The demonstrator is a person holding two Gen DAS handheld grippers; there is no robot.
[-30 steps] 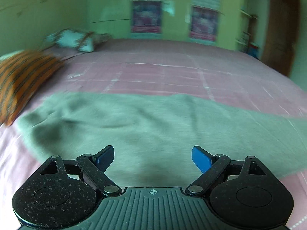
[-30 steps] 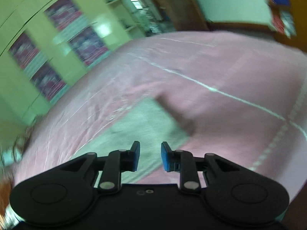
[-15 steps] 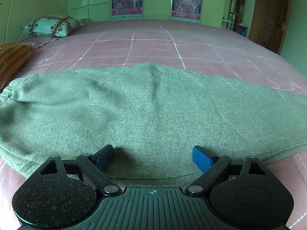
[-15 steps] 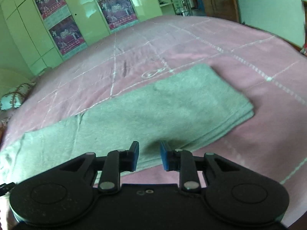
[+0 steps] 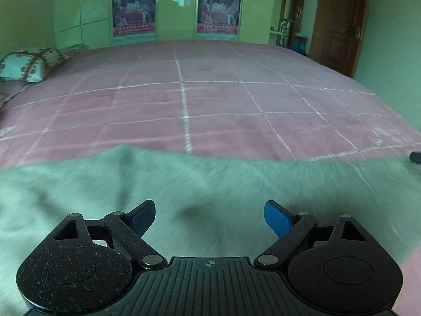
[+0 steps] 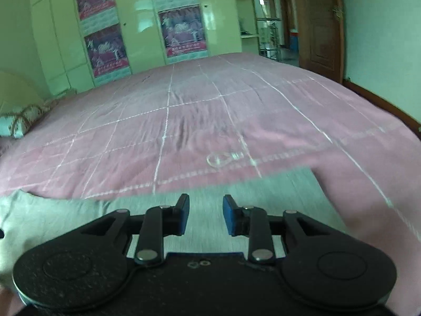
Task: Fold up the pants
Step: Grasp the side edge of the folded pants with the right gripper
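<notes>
The grey-green pants (image 5: 210, 184) lie flat in a long strip across the near part of the pink bed. My left gripper (image 5: 209, 217) is wide open and empty just above the cloth near its middle. In the right wrist view the pants (image 6: 79, 218) run from the left edge to a squared end at the right. My right gripper (image 6: 205, 214) hovers low over that part with its jaws a small gap apart, holding nothing.
The pink checked bedspread (image 5: 210, 100) stretches far ahead. A patterned pillow (image 5: 29, 63) lies at the far left. Green wardrobes with posters (image 6: 181, 34) stand behind the bed. A brown door (image 5: 339, 21) is at the right.
Both grippers have swung and dropped lower and closer to the pants. The view over the bed has levelled out. The jaws have not changed their opening.
</notes>
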